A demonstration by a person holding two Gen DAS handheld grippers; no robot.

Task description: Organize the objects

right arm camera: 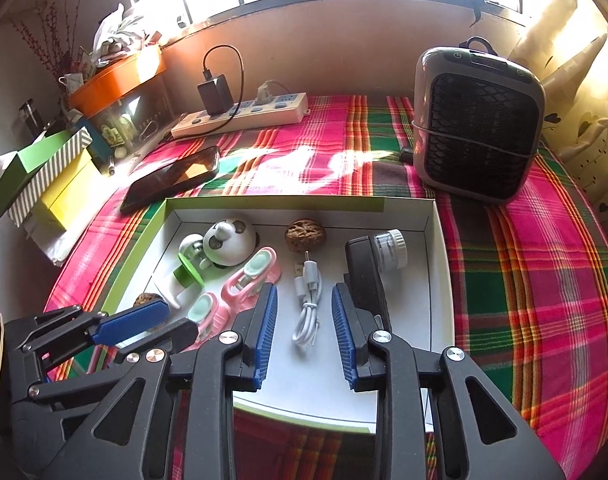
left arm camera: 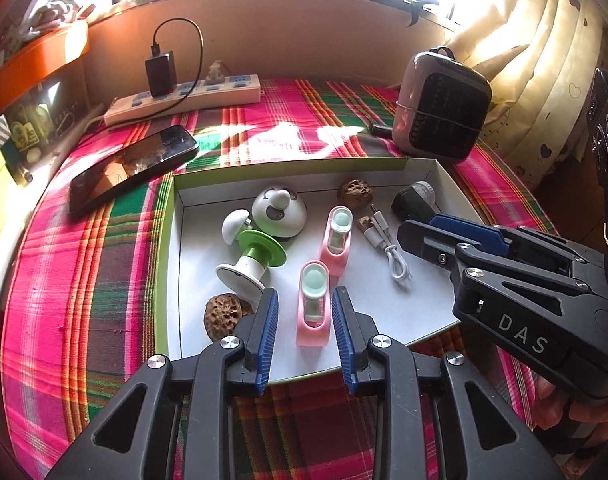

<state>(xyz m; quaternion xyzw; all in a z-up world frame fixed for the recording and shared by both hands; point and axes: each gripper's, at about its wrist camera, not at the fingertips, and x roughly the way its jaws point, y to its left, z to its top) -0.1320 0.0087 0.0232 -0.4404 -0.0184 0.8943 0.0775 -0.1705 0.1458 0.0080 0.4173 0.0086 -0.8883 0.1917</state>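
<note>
A shallow white box with a green rim [left arm camera: 168,248] lies on the plaid cloth. In it are two pink clips [left arm camera: 313,304] [left arm camera: 337,236], a coiled white cable [right arm camera: 307,308], a black device with a clear cap [right arm camera: 367,276], a panda dome [left arm camera: 278,212], a green-and-white suction toy [left arm camera: 252,256] and two walnuts [left arm camera: 355,192] [left arm camera: 222,314]. My left gripper [left arm camera: 305,292] is open, its blue pads standing either side of the nearer pink clip without pressing it. Over the cable my right gripper [right arm camera: 304,288] is also open, and the cable lies loose between its fingers.
A dark phone [left arm camera: 132,168] and a white power strip [left arm camera: 184,100] with a charger lie beyond the box on the left. A grey fan heater [right arm camera: 479,132] stands at the back right. Green and yellow boxes [right arm camera: 56,184] crowd the left edge; a curtain hangs on the right.
</note>
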